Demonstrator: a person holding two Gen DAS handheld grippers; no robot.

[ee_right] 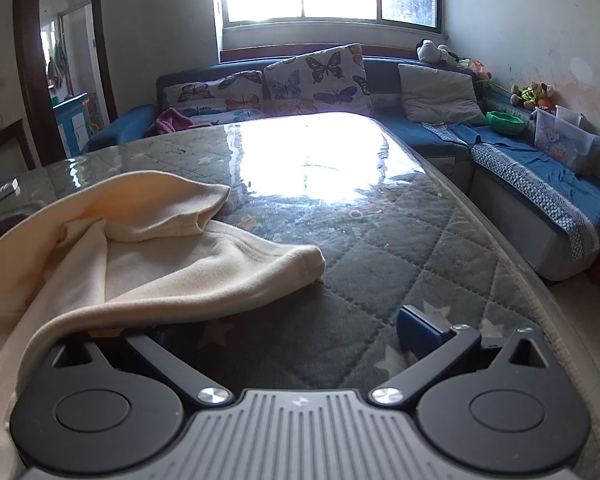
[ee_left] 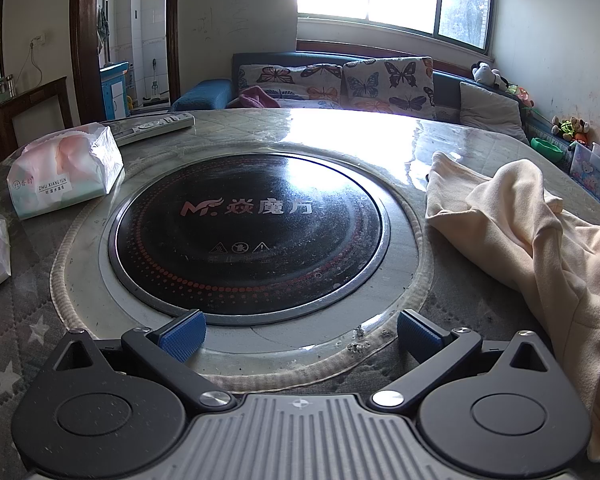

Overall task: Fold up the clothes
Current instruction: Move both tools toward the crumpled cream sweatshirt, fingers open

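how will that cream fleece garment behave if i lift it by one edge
The cream fleece garment lies in soft rumpled folds, so it will probably droop limply. It looks light. The table's glossy clear cover may let it slide when dragged.

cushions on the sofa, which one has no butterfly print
The plain grey cushion, at the right end toward the corner. The other two cushions carry butterfly prints.

left gripper (ee_left: 298,334) low and level, blue-padded fingers (ee_left: 182,334) spread wide, holding nothing, right gripper (ee_right: 298,334) likewise spread, its left finger covered
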